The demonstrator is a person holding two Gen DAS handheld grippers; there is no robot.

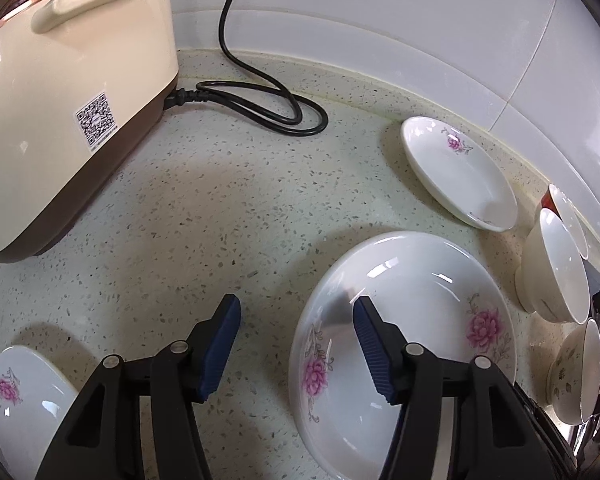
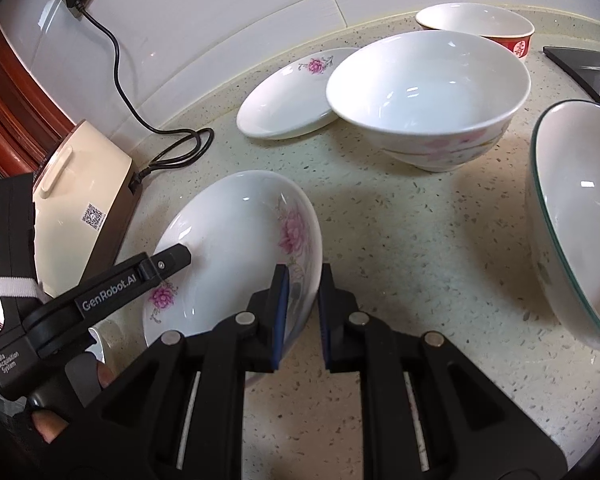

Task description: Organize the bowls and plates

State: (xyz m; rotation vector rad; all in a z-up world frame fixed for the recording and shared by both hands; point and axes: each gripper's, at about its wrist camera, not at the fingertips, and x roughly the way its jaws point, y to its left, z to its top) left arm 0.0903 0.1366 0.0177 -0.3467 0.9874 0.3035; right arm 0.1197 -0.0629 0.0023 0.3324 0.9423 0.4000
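Note:
A large white plate with pink flowers (image 1: pixel 404 320) (image 2: pixel 236 240) is tilted above the speckled counter (image 1: pixel 228 216). My right gripper (image 2: pixel 304 270) is shut on its near rim. My left gripper (image 1: pixel 297 302) is open and straddles the plate's opposite rim, one blue pad inside the dish and the other outside, neither pressing on it. One of its fingers (image 2: pixel 168 260) reaches over that rim in the right wrist view. A smaller flowered plate (image 1: pixel 460 172) (image 2: pixel 288 96) lies near the wall, and another flowered plate (image 1: pixel 24 396) sits at the lower left.
Three bowls stand to the right: a white one with a pink pattern (image 2: pixel 424 92), a red one (image 2: pixel 476 24) behind it, and a green-rimmed one (image 2: pixel 576 216). A cream appliance (image 1: pixel 72 100) with a black cord (image 1: pixel 260 96) stands at the left by the tiled wall.

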